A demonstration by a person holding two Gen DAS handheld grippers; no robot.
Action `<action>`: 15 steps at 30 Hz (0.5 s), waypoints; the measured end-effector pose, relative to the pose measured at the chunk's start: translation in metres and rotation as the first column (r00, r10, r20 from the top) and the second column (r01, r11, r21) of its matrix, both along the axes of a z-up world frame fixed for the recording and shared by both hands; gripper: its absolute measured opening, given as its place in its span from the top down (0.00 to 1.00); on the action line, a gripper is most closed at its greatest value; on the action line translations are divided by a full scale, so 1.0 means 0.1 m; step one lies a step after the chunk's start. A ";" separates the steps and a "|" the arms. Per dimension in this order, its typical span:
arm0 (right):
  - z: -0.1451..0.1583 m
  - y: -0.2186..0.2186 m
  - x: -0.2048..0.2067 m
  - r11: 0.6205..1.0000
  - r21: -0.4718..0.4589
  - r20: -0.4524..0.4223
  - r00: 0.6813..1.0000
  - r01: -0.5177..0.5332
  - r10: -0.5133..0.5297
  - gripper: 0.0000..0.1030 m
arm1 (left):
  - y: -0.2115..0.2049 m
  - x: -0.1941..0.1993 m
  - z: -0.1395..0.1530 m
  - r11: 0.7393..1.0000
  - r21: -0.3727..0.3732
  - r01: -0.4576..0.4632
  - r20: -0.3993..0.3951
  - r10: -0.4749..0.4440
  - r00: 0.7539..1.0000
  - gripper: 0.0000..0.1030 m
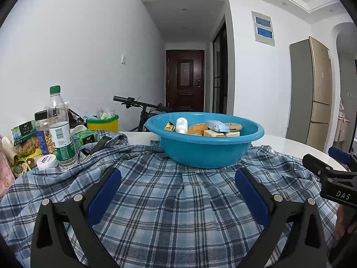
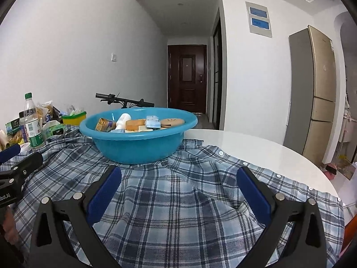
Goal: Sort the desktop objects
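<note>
A blue plastic basin (image 1: pixel 205 154) sits on a blue plaid shirt (image 1: pixel 174 201) spread over the white table; it also shows in the right wrist view (image 2: pixel 138 147). It holds a white bottle (image 1: pixel 181 125), small boxes and packets. My left gripper (image 1: pixel 177 176) is open and empty, low over the shirt in front of the basin. My right gripper (image 2: pixel 178 175) is open and empty, over the shirt (image 2: pixel 189 212) to the basin's right front. Each gripper shows at the edge of the other's view.
At the left stand a clear water bottle with green cap (image 1: pixel 60 129), a nut jar (image 1: pixel 43 131), a small white jar (image 1: pixel 46 162), green tissue packs (image 1: pixel 23 134) and a yellow-green tub (image 1: pixel 102 122). The white table edge (image 2: pixel 290 154) curves right. A bicycle and fridge stand beyond.
</note>
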State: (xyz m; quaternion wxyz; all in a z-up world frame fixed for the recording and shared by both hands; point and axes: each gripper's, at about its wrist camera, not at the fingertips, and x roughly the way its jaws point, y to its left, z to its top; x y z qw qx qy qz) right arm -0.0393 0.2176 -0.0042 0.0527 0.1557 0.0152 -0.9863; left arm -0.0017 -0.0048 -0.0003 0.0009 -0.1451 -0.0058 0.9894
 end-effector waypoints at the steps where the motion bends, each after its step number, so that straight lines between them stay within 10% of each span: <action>1: 0.00 0.00 0.00 1.000 0.000 0.000 1.000 0.000 0.000 0.00 | 0.01 0.00 0.00 1.000 0.000 0.000 0.000 0.000 1.000 0.00; 15: 0.01 -0.01 0.00 1.000 -0.003 -0.001 1.000 0.008 -0.008 0.00 | 0.02 0.00 0.00 1.000 0.000 0.001 0.000 -0.001 1.000 0.00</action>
